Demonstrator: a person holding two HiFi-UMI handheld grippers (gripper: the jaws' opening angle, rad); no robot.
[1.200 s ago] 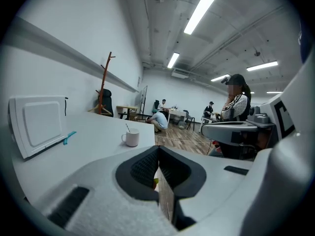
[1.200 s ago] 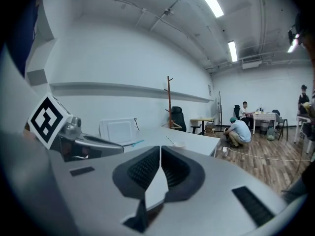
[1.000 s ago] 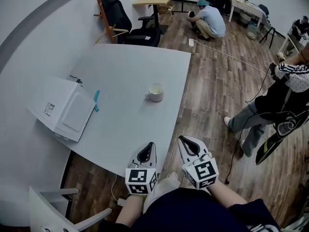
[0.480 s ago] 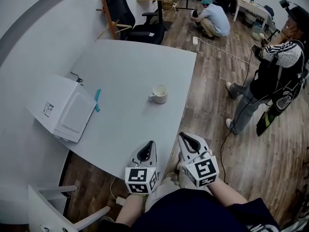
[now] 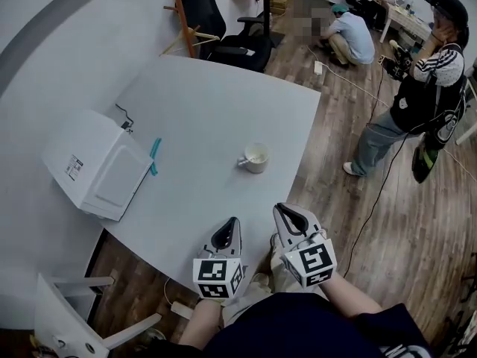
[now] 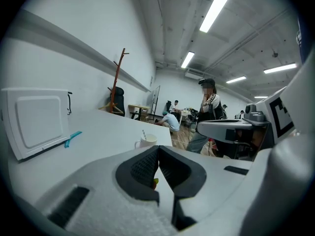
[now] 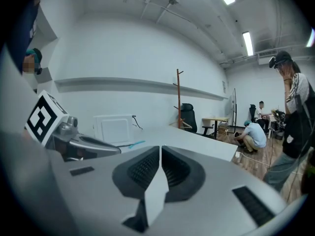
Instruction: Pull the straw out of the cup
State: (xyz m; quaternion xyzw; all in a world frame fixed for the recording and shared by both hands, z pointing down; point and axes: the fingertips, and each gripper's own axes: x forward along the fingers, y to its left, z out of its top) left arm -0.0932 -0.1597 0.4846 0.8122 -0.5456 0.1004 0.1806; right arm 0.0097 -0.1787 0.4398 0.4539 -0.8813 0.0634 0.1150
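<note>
While both claws hang low, close to the person's body and short of the grey table [image 5: 201,103], nothing has been grabbed. The left gripper [image 5: 229,230] has its two jaws pressed together with nothing in them, and the left gripper view shows this plainly. The right gripper [image 5: 291,221] is the same: jaws together, nothing held. So the job has not started yet, I think. All of it is left to do: reach over, pinch the straw [image 6: 143,132], and lift it out.

A bit farther on, the white cup [image 5: 256,157] stands on the table, near its right-hand edge and well apart from both claws. The head view looks from above and shows the cup's handle and rim, but there the straw is too small to pick out. The left gripper view looks from low down and shows the thin straw poking up out of the cup. The right gripper view does not show the cup at all. It shows a white box [image 7: 114,128] and a blue-green thing [image 7: 133,143] beside it. Far off, a person [image 5: 417,95] stands on the wood floor.
</note>
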